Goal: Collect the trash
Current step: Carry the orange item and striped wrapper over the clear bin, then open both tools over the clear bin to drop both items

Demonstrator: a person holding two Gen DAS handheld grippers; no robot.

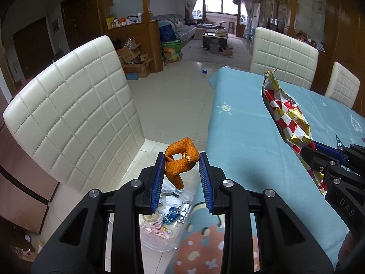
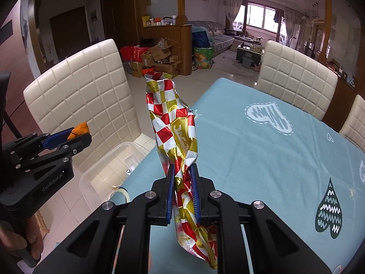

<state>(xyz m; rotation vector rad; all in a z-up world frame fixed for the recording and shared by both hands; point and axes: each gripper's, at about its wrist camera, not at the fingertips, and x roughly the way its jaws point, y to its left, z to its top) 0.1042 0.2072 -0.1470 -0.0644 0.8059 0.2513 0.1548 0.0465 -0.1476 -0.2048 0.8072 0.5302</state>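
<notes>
Peel, orange point(image 1: 179, 165): you are holding it in your left gripper point(image 1: 181, 158), whose blue pads point(image 1: 159, 178) are nearly together and pinching one curled strip. It is showing a rough, dimpled orange skin, folded into a loop with a pale scrap of pith at the fold, and one tail is hanging down between the fingers. It is hanging over the clear plastic bin point(image 1: 159, 239) on the tiled floor, beside the white quilted chair point(image 1: 75, 114); crumpled wrappers are lying inside that bin.

Wrapper, foil point(image 2: 175, 123): you are gripping it in your right gripper point(image 2: 182, 171), jaws closed tight on its crumpled middle. It is a long shiny bag, chequered red, white and gold, standing up above the fingers and trailing below them, over the edge of the light blue tablecloth point(image 2: 262, 150).
</notes>
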